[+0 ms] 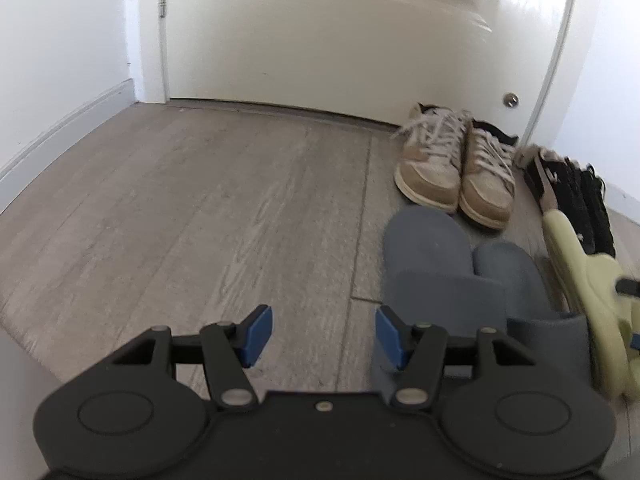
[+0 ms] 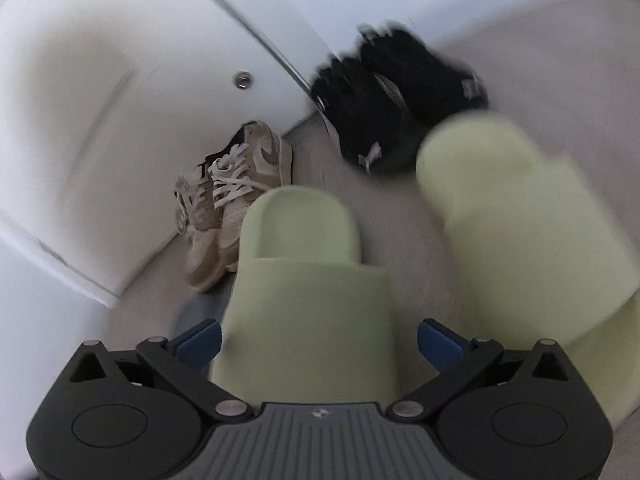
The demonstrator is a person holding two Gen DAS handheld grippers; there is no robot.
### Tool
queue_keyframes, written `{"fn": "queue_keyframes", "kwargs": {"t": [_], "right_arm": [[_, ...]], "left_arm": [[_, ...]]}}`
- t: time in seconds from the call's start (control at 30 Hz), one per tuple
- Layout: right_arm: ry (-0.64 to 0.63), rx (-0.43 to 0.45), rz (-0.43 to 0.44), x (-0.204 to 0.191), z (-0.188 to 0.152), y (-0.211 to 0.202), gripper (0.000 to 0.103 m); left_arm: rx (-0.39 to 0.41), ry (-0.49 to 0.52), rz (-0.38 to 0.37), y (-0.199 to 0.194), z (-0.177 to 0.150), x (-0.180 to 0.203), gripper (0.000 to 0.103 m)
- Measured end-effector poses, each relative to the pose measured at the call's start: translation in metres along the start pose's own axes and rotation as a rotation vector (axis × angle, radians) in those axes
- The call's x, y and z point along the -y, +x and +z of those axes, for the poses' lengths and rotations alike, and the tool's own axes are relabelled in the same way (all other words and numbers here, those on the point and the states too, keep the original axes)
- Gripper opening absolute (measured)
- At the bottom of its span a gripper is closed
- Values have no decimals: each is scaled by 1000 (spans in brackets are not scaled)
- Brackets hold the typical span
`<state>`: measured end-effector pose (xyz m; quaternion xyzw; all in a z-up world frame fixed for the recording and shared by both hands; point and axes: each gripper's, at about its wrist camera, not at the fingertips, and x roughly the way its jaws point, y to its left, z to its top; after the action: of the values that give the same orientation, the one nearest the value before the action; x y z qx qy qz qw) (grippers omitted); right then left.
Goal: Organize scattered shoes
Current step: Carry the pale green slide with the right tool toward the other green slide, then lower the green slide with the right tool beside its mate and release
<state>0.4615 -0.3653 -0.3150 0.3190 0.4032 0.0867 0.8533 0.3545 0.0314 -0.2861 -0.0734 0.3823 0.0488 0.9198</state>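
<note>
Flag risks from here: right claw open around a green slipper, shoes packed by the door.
1. The right claw is open around the near green slipper; closing off-centre may squash the soft strap.
2. The black sneakers sit just beyond the far green slipper; pushing forward could knock them.
3. The left claw hangs open beside the grey slippers and may nudge them.

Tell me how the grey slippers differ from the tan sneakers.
The grey slippers are plain, laceless slides; the tan sneakers have pale laces and closed uppers. The slippers lie nearer the left gripper; the sneakers sit by the door. Both pairs sit side by side on the floor.
</note>
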Motion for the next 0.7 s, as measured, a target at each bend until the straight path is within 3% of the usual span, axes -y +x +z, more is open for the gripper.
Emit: {"fn": "queue_keyframes", "kwargs": {"t": [0.13, 0.23, 0.37, 0.57, 0.7], "right_arm": [[-41, -60, -27, -12, 2, 8, 103], [-76, -185, -20, -20, 7, 17, 103], [-34, -231, -20, -18, 9, 22, 103], [-7, -241, 47, -10, 7, 33, 103], [-26, -171, 23, -17, -1, 24, 101]], "left_arm": [[-16, 3, -23, 3, -2, 7, 59], [-18, 11, -36, 4, -2, 14, 60], [-25, 33, -47, 5, -4, 22, 61], [-34, 44, -71, 6, -6, 30, 61], [-35, 59, -65, 4, -7, 33, 61]]}}
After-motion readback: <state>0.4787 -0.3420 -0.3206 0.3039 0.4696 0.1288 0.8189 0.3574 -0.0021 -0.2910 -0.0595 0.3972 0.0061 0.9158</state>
